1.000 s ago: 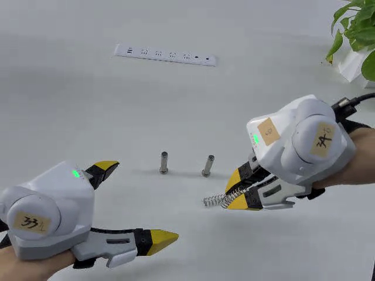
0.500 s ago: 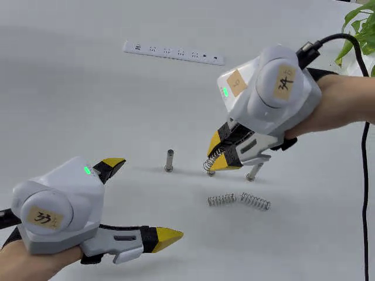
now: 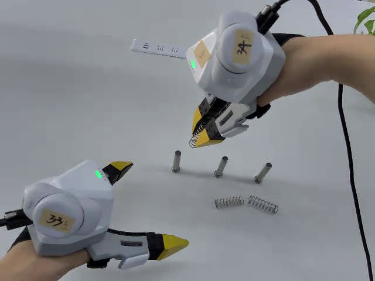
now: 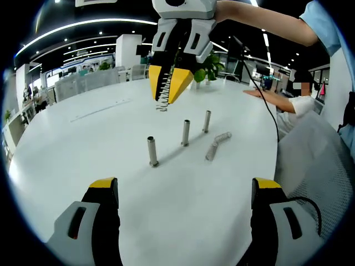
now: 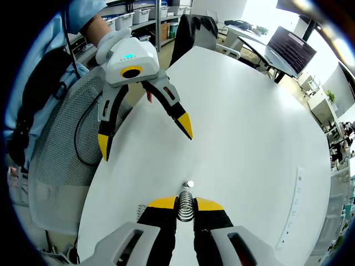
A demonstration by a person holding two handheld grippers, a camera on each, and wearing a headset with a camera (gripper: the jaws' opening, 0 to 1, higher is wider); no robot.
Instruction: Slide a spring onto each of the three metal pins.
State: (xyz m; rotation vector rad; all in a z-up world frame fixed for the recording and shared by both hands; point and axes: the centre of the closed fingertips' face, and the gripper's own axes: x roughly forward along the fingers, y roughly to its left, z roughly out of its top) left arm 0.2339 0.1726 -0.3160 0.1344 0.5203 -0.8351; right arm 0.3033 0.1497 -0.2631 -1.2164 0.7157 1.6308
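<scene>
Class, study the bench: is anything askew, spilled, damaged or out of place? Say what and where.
Nothing stands out. Three pins stand bare on the table; two springs lie loose beside them. The right claw is shut on a third spring above the pins.

The setting is an open-plan office. A large white table [image 3: 70, 105] carries a power strip [image 3: 155, 49], with a leafy plant [image 3: 366, 20] near its edge. Around it are a mesh office chair [image 5: 55, 166], a laptop [image 5: 291, 47] on a desk, shelves of storage boxes [image 5: 136, 14] and ceiling light strips [image 4: 83, 25].
</scene>
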